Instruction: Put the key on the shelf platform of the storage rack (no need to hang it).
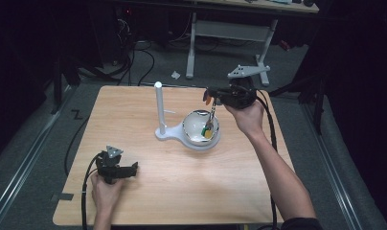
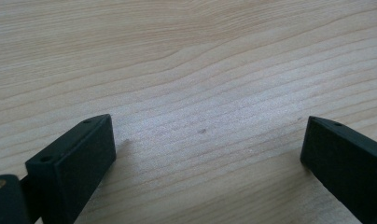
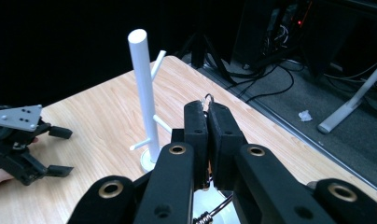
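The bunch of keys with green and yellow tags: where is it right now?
In the high view the bunch of keys hangs from the shut right gripper into the shiny bowl, right of the white peg stand.

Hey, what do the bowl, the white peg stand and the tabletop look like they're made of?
Bowl: probably polished metal, its inside mirror-bright. White peg stand: likely matte plastic, uniformly white and smooth. Tabletop: light wood or wood-look laminate, with wavy grain lines and low sheen.
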`<move>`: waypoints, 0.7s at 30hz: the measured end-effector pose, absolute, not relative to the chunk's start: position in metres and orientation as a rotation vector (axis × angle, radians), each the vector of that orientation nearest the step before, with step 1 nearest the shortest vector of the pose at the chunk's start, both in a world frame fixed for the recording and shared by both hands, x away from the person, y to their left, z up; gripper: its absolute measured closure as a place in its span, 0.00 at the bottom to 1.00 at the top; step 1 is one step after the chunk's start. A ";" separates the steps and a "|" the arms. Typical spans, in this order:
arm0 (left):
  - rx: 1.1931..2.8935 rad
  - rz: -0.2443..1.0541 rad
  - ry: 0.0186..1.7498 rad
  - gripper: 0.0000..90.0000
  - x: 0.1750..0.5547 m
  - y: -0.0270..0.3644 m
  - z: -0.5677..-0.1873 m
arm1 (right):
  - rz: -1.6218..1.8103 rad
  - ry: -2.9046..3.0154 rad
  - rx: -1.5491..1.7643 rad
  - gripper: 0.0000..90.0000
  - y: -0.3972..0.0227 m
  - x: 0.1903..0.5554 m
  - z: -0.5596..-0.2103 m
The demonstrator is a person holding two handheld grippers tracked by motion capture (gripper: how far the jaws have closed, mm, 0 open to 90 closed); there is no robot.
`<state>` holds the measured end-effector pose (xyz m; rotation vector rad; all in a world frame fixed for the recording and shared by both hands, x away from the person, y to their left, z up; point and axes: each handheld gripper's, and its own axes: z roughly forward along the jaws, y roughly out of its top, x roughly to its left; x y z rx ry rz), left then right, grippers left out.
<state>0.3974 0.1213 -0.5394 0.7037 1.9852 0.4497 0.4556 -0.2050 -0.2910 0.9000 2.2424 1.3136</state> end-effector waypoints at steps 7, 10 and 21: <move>0.700 0.444 1.988 0.04 0.397 0.121 -0.539 | 1.298 2.250 0.909 0.97 -0.200 0.463 -0.300; 0.702 0.444 1.987 0.04 0.397 0.121 -0.539 | 1.276 2.261 0.899 0.97 -0.196 0.465 -0.307; 0.702 0.450 1.986 0.04 0.397 0.121 -0.539 | 1.238 2.306 0.924 0.97 -0.189 0.473 -0.334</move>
